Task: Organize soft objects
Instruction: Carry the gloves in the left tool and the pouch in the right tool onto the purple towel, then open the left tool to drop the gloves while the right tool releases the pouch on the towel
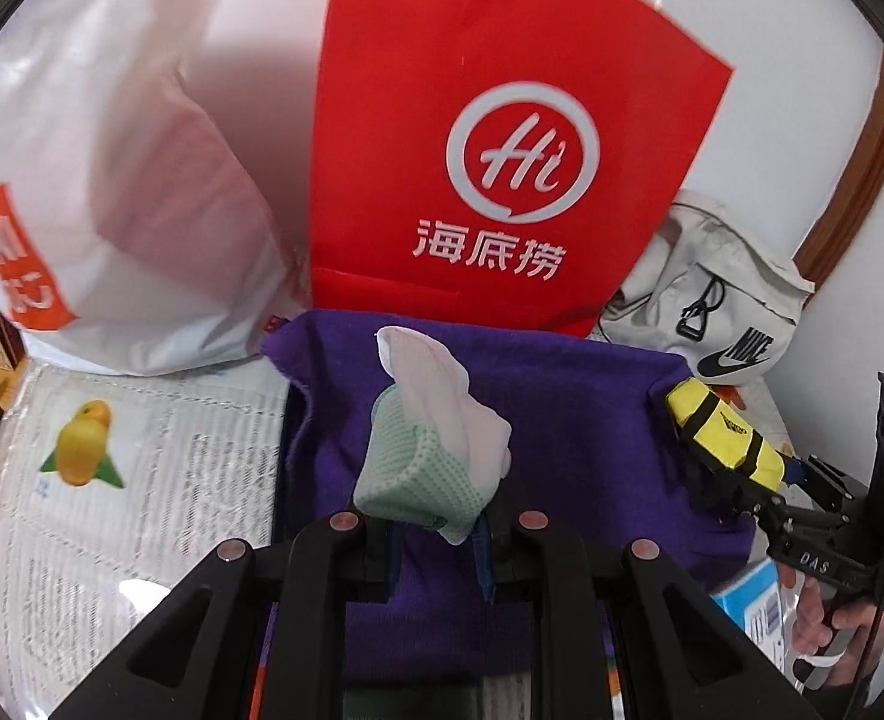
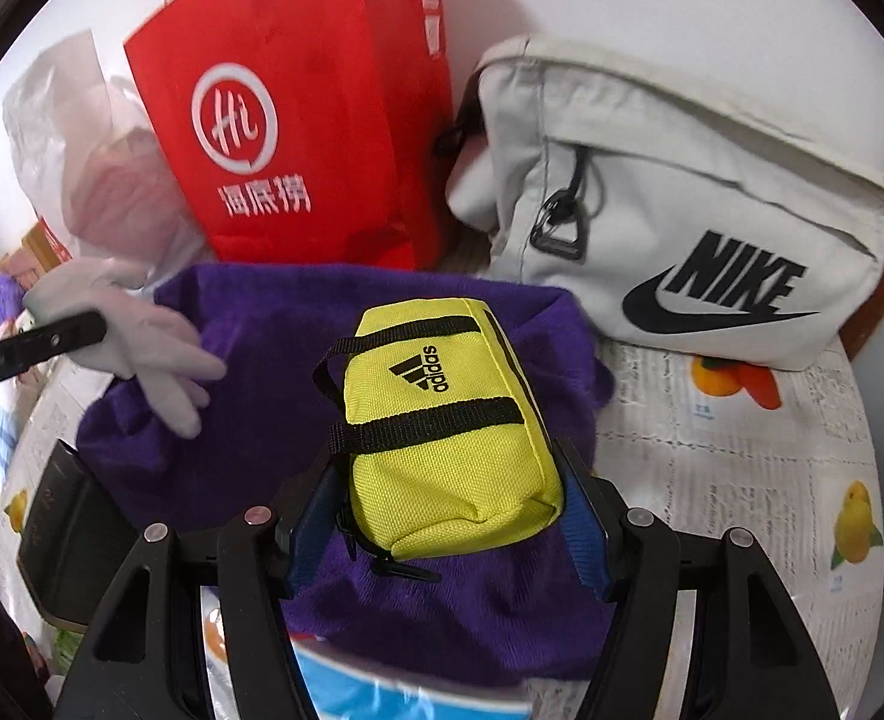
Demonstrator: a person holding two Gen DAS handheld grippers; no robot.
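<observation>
We hold the left tongs (image 1: 442,516) clenched on a white-and-mint knit glove (image 1: 435,438) and the right tongs (image 2: 451,510) gripping a small yellow nylon pouch with black straps (image 2: 448,438), both above the purple fleece cloth (image 2: 273,324) near the table's (image 2: 742,456) back edge.

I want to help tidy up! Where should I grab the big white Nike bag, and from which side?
Grab the white Nike bag by the black loop and buckle hanging on its front. Come from the front: its back is against the wall, the red bag crowds one side, and the flat cloth front gives fingers little to pinch.
</observation>
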